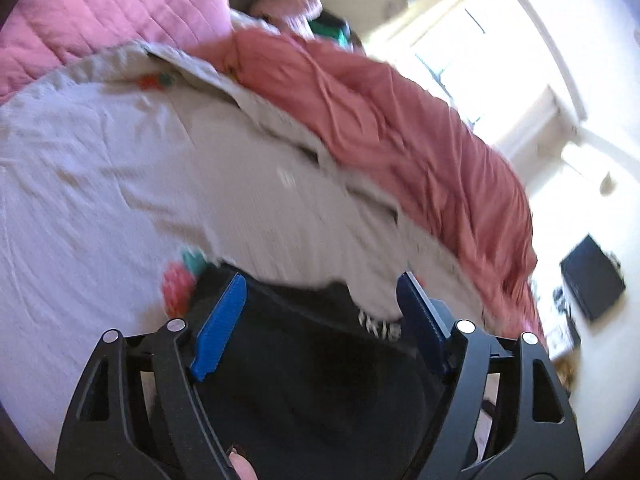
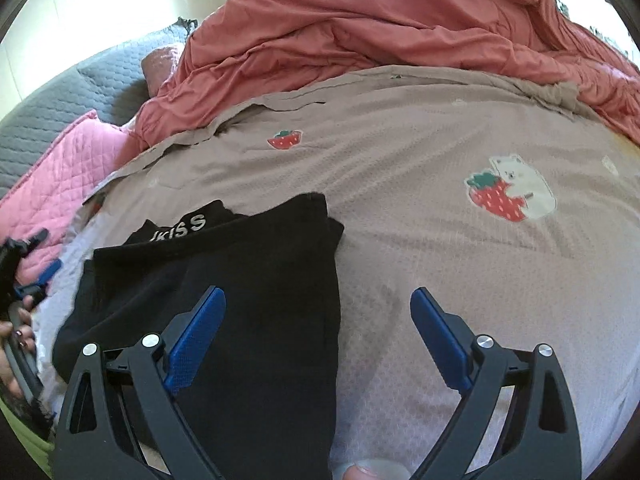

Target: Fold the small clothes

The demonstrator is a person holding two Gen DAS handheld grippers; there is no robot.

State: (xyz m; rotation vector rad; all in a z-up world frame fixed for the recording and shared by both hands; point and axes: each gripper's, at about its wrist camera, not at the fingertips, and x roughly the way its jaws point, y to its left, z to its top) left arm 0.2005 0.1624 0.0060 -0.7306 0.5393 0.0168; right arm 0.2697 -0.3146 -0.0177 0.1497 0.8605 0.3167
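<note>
shorts [image 2: 224, 280] lie part-folded flat on the bed [image 2: 440, 240] so both grippers, left [image 1: 320, 312] and right [image 2: 318, 320], hover with fingers open, gripping nothing.

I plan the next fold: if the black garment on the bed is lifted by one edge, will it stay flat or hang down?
The black garment likely droops: it is soft, already creased and layered. Probably light. It may drag on the textured bed sheet rather than slide.
</note>
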